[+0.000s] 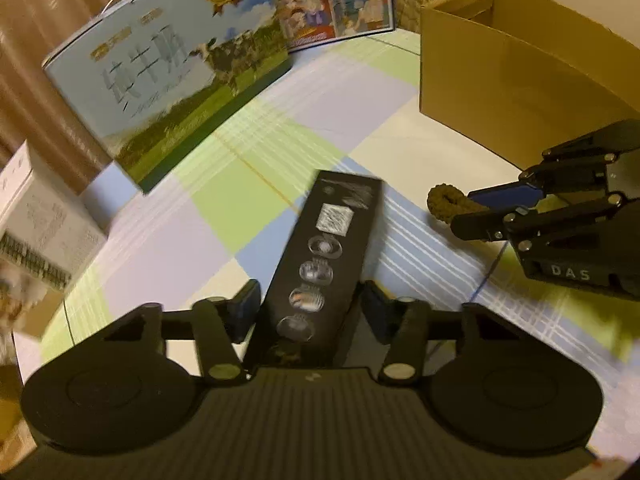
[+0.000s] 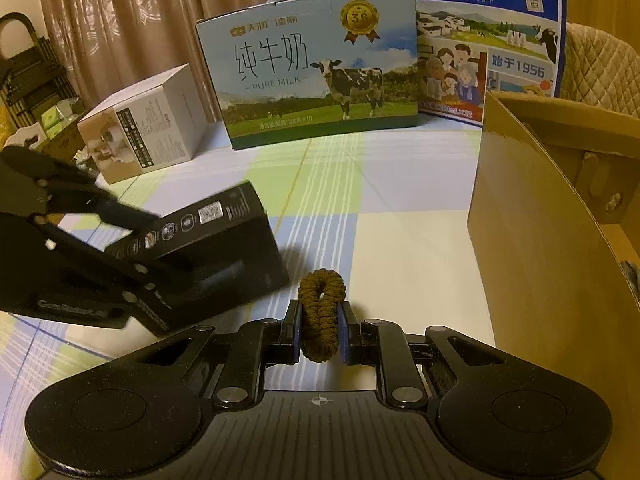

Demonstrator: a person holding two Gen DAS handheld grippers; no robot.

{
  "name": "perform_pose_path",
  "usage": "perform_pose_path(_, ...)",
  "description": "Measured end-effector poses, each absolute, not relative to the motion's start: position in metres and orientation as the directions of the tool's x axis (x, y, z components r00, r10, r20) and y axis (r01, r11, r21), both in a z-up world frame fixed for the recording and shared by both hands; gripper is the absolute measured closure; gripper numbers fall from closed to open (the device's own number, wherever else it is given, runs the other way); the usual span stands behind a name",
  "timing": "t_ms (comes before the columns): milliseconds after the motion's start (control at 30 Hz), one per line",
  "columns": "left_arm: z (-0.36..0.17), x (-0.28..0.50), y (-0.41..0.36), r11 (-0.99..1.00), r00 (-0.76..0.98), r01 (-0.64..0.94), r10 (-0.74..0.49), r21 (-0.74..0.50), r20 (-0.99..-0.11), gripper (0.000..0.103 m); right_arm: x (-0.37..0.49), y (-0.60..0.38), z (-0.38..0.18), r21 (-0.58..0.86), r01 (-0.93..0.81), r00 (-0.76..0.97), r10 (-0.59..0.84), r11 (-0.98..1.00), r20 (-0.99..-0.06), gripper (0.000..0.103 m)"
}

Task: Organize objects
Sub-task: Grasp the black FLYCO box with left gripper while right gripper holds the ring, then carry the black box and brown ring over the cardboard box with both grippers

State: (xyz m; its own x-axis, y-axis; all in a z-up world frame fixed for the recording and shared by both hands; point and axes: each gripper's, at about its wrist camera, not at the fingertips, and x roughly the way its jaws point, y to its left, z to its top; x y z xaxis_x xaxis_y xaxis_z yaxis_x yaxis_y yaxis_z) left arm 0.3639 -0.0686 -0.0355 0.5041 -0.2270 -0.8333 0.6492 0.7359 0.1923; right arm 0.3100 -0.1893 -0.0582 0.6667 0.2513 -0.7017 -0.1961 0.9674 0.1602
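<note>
Left wrist view shows the left gripper (image 1: 308,312) pinching a black box (image 1: 320,264) above the desk (image 1: 256,148). Right gripper (image 2: 319,330) squeezes a brown hair tie (image 2: 320,312) beside the cardboard box (image 2: 540,240).

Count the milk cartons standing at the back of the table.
2. The pale blue cow-print milk carton stands centre back; the dark blue milk carton is just right of it, behind the cardboard box. Others may be hidden.

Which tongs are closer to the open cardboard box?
Right. The right tongs, holding the brown hair tie, are beside the cardboard box; the left tongs, gripping the black box, are farther off.
</note>
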Motion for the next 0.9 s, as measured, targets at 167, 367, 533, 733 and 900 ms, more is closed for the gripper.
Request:
perform_pose_path(167, -0.032, 0.335, -0.056, 0.841, 0.478, 0.526, -0.172, 0.124, -0.861, 0.064, 0.295, -0.182, -0.060, 0.176, -0.215, 0.637, 0.274, 0.961, -0.721, 0.089)
perform_pose_path(367, -0.026, 0.275, -0.049, 0.885, 0.432, 0.460, -0.150, 0.075, -0.889, 0.064, 0.263, -0.172, -0.051, 0.182, -0.255, 0.602, 0.303, 0.950, -0.739, 0.089)
perform_pose_path(533, -0.022, 0.266, -0.047, 0.900, 0.437, 0.428, -0.129, 0.079, -0.890, 0.063, 0.246, -0.168, -0.041, 0.191, -0.260, 0.609, 0.315, 0.946, -0.728, 0.089)
perform_pose_path(733, -0.028, 0.286, -0.056, 0.907, 0.418, 0.416, -0.125, 0.067, -0.900, 0.060, 0.236, -0.173, -0.038, 0.198, -0.234, 0.615, 0.303, 0.952, -0.728, 0.089)
perform_pose_path(900, -0.035, 0.292, -0.057, 0.915, 0.403, 0.401, -0.120, 0.057, -0.908, 0.065, 0.235, -0.178, -0.039, 0.193, -0.221, 0.621, 0.290, 0.956, -0.728, 0.089)
